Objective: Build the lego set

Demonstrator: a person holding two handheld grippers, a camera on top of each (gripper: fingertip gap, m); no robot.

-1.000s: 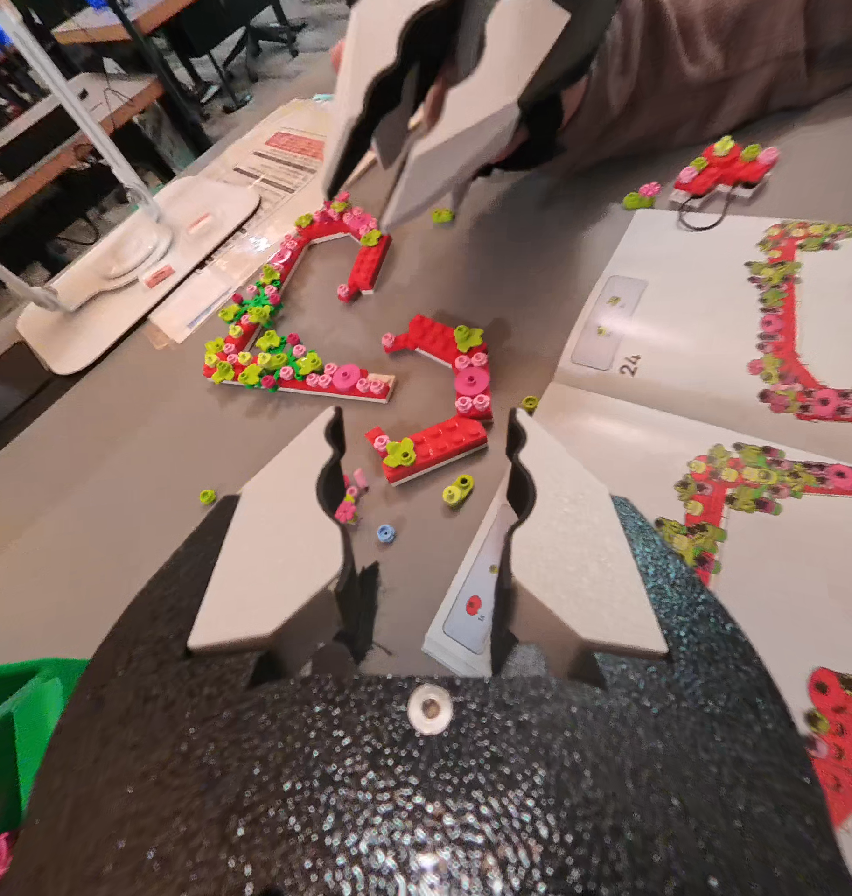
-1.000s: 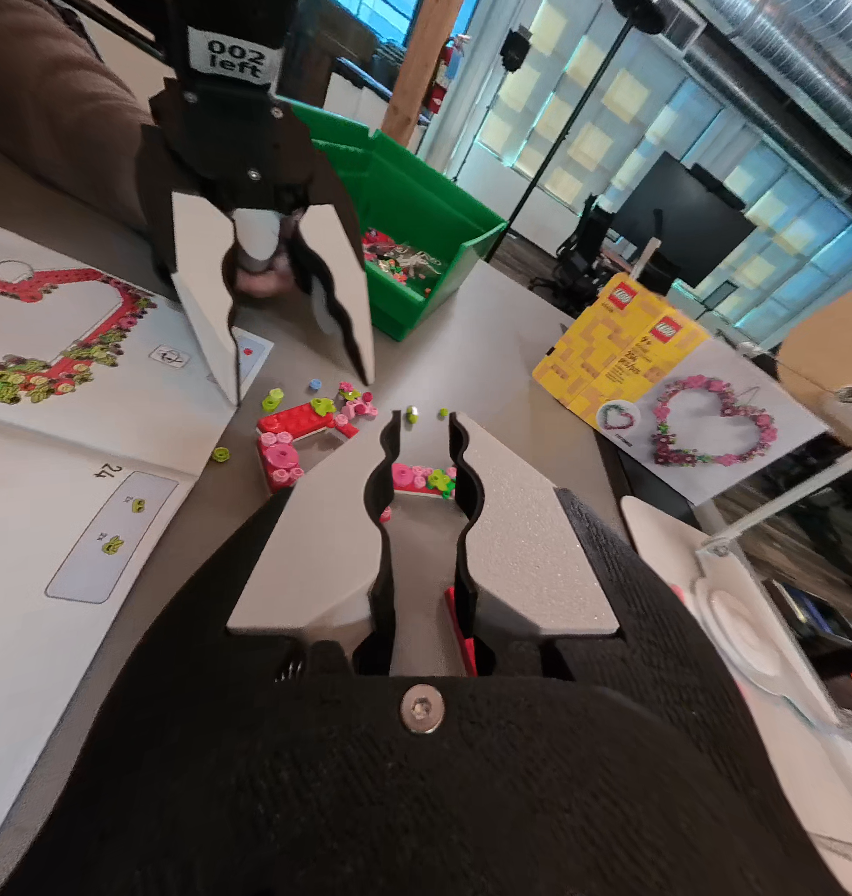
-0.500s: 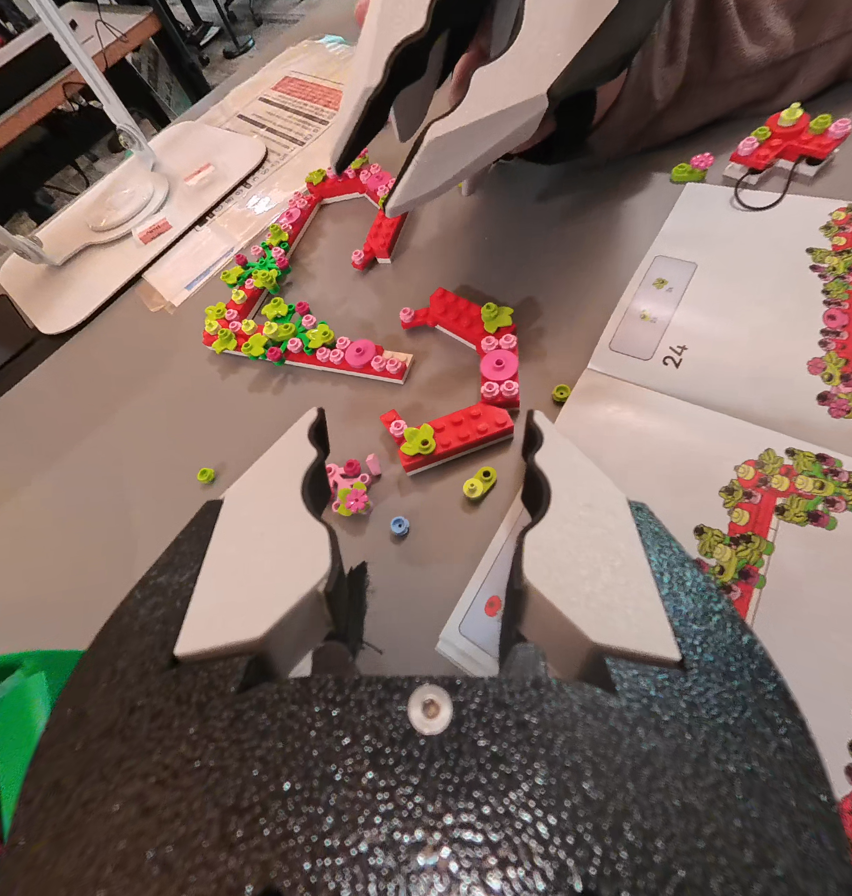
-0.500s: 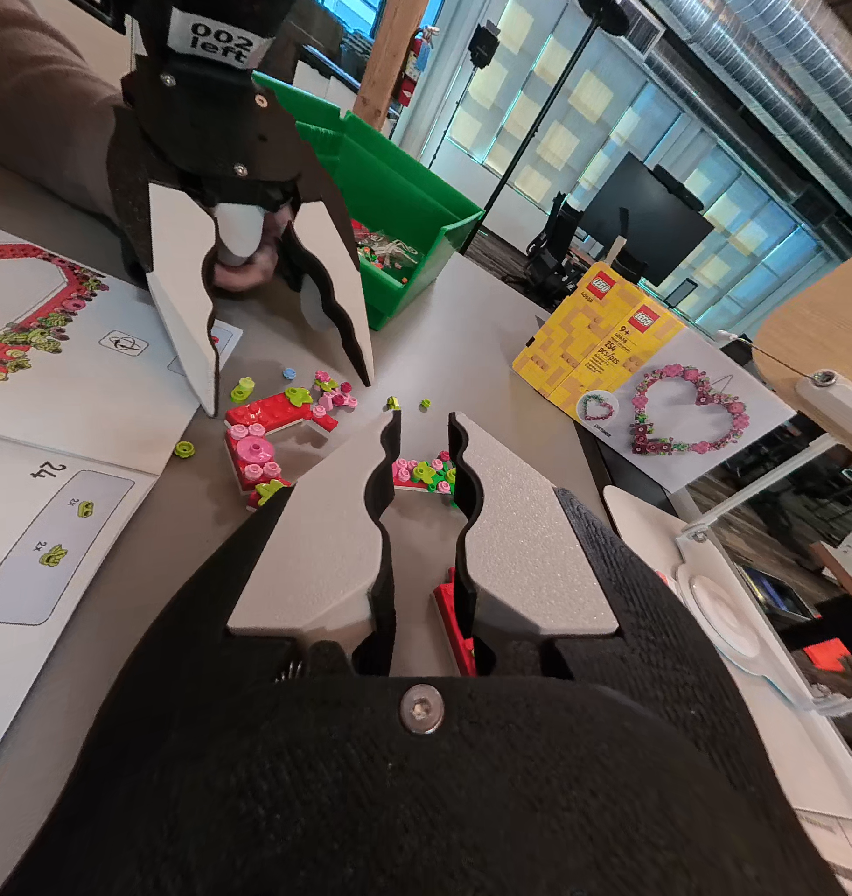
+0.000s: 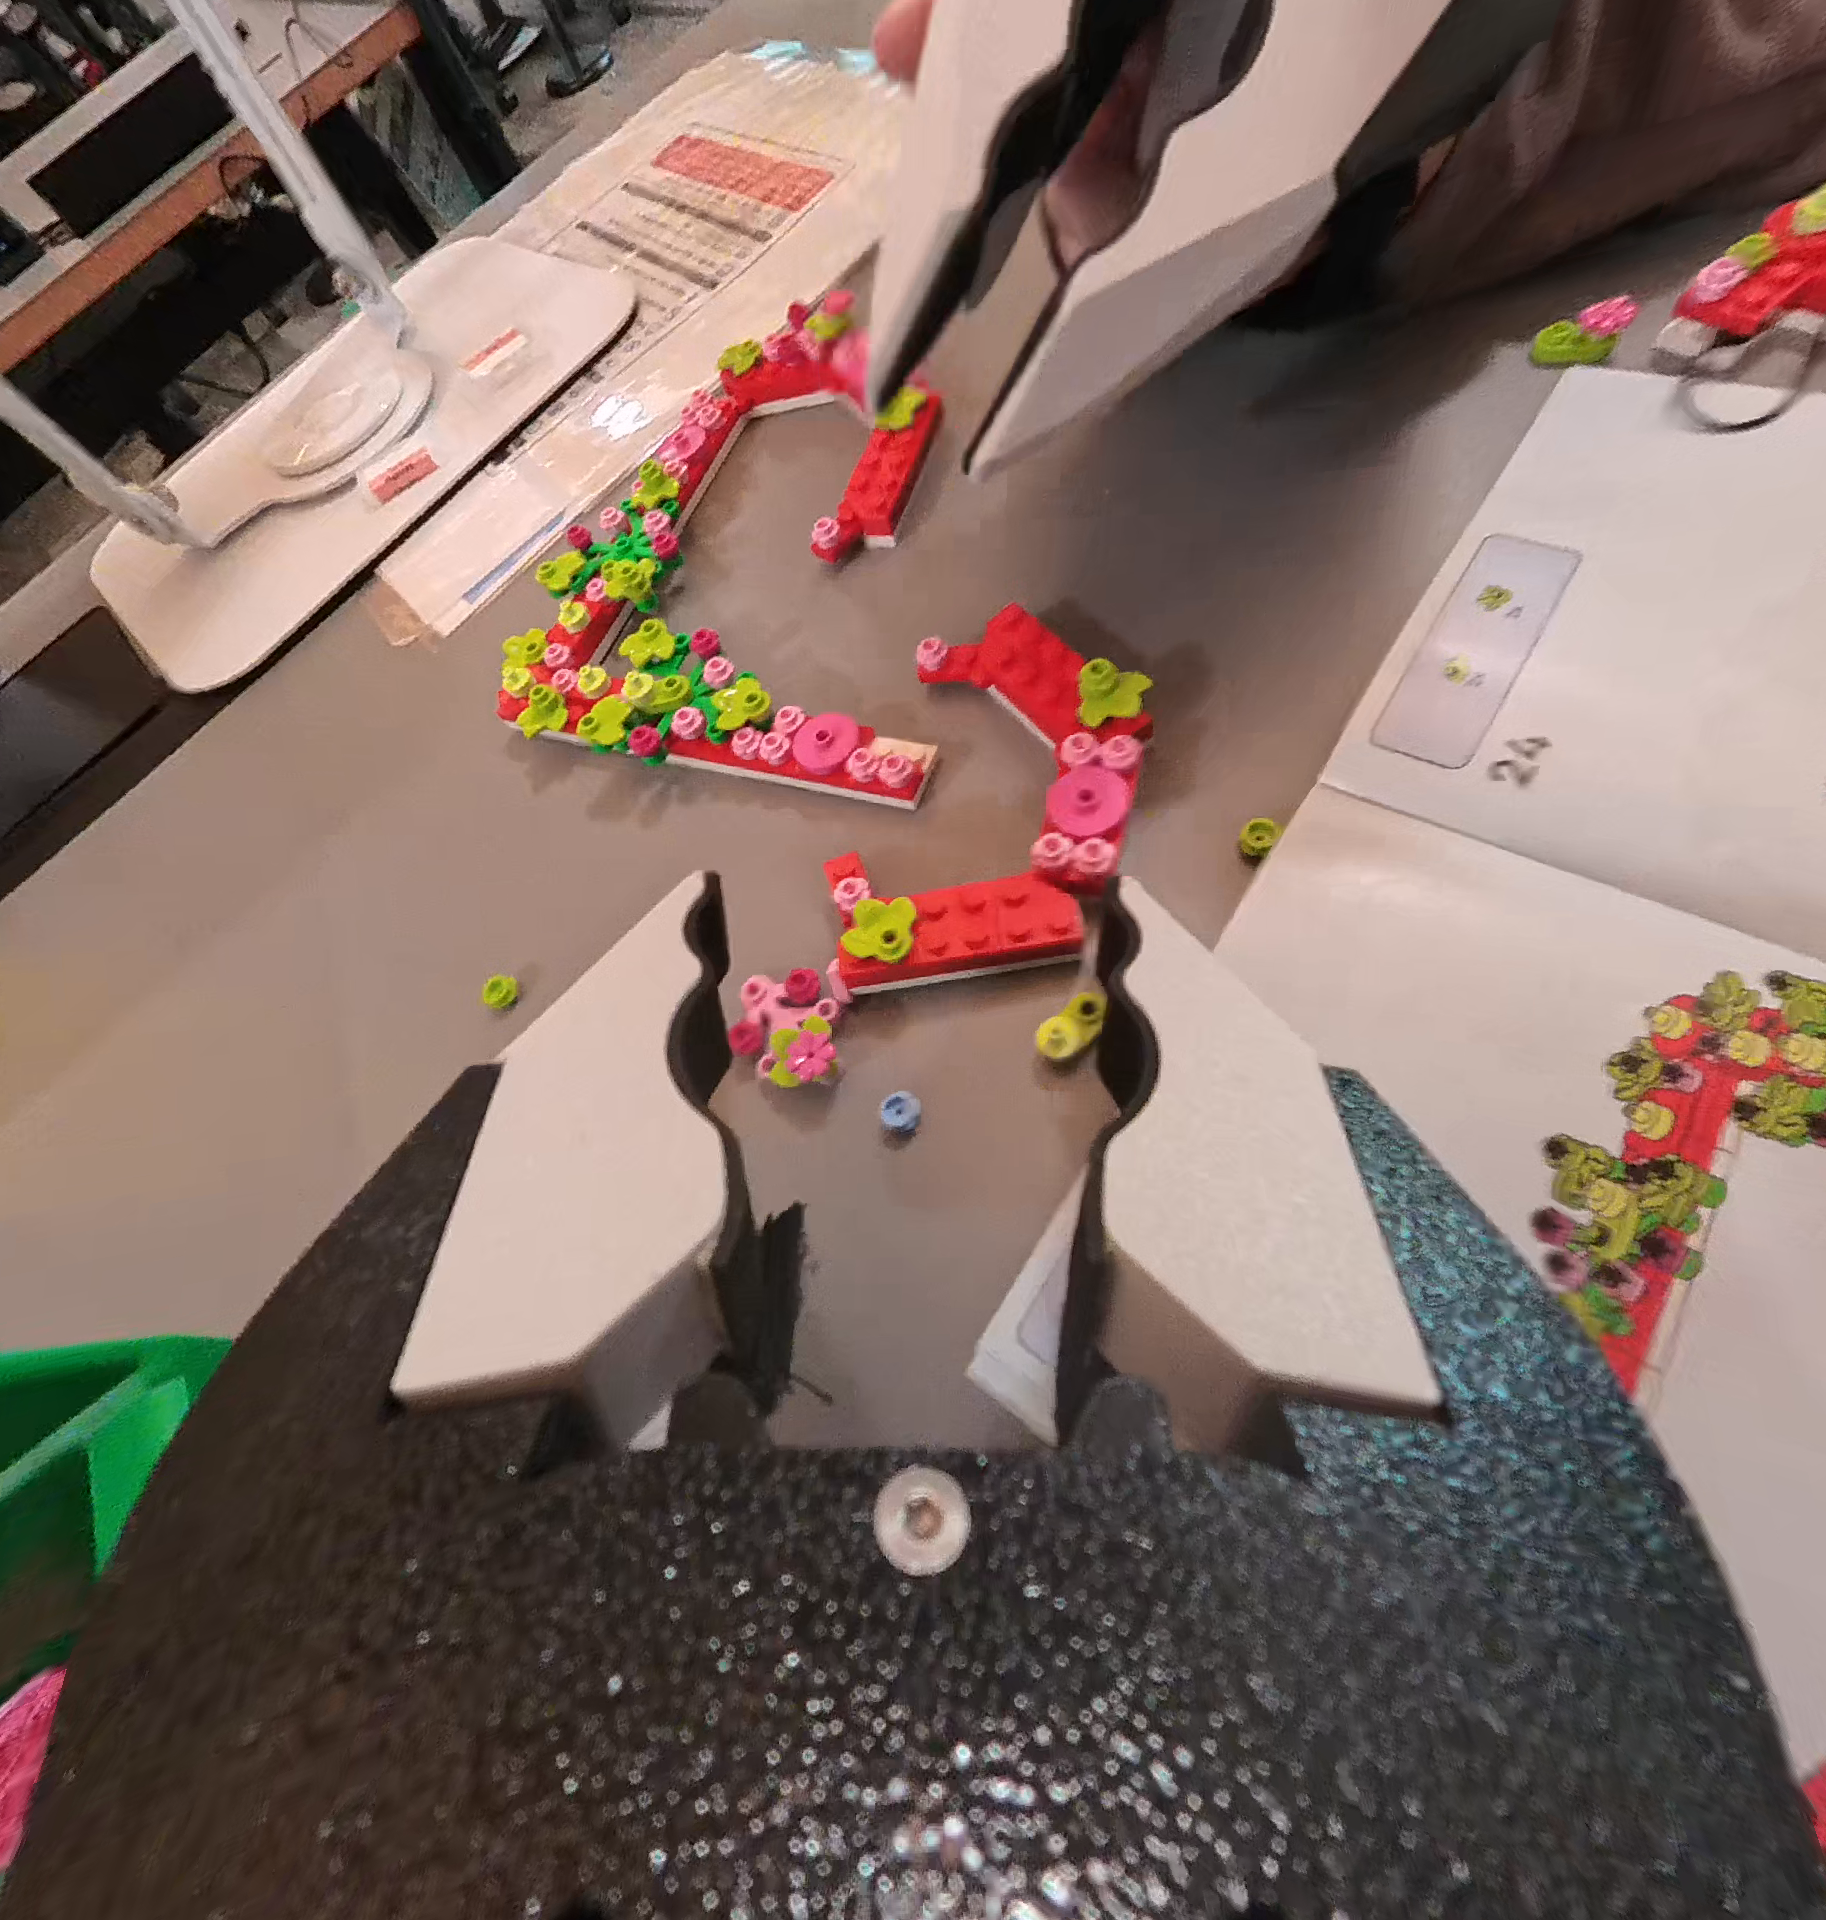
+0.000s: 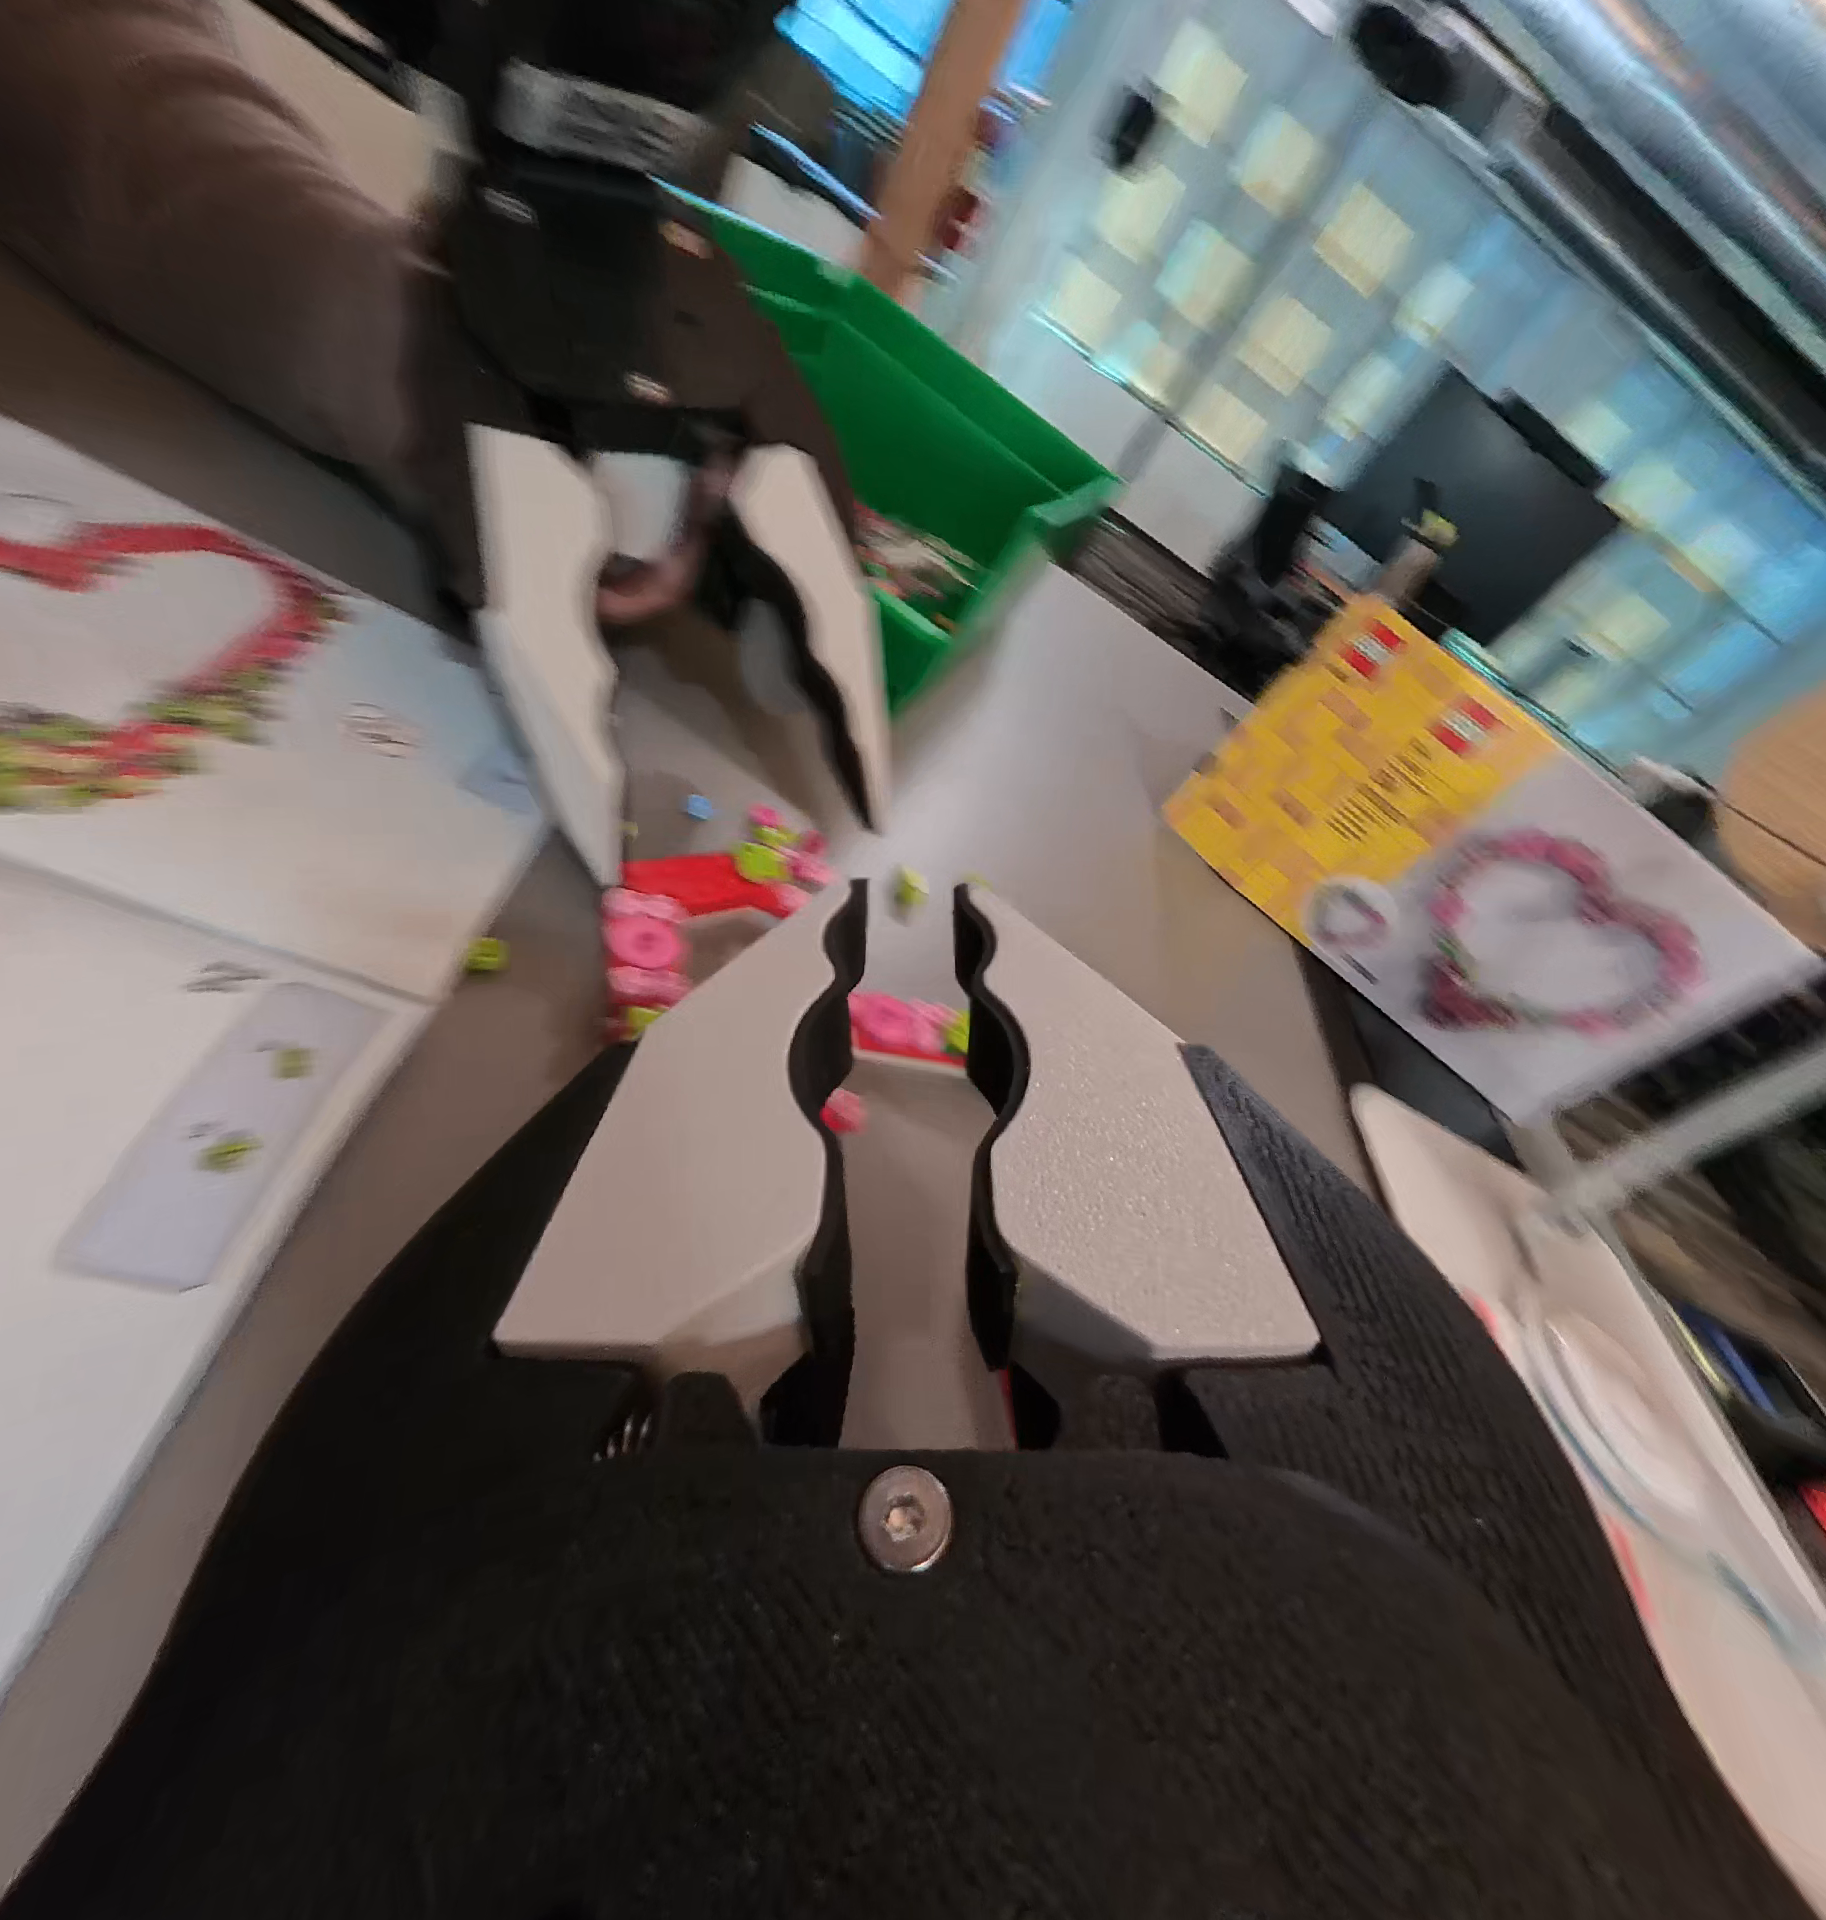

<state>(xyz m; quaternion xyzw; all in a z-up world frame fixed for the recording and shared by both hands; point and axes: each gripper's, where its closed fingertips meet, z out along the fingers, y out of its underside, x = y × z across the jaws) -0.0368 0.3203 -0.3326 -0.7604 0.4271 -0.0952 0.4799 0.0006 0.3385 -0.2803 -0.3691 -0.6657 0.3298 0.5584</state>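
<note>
A large red heart section (image 5: 670,675) covered in pink and lime flowers lies on the grey table (image 5: 265,1039). A smaller C-shaped red section (image 5: 1002,925) lies nearer, just ahead of my left gripper (image 5: 909,899), which is open and empty. My right gripper (image 5: 932,428) hangs at the top, its tips at the bare red arm (image 5: 883,468) of the large section. In the blurred right wrist view the right gripper (image 6: 911,899) is narrowly open and empty, and the left gripper (image 6: 734,844) is beyond it over the red pieces (image 6: 680,883).
Loose pieces lie by the left fingers: a pink flower cluster (image 5: 789,1029), a lime piece (image 5: 1070,1023), a blue stud (image 5: 898,1112). An open instruction booklet (image 5: 1511,987) is at right, a green bin (image 5: 47,1455) at left, a lamp base (image 5: 369,416) and a yellow box (image 6: 1356,748) farther off.
My right gripper has come down to the bare red arm of the large section. My left gripper has moved closer to the C-shaped section. The right wrist view is now motion-blurred.
</note>
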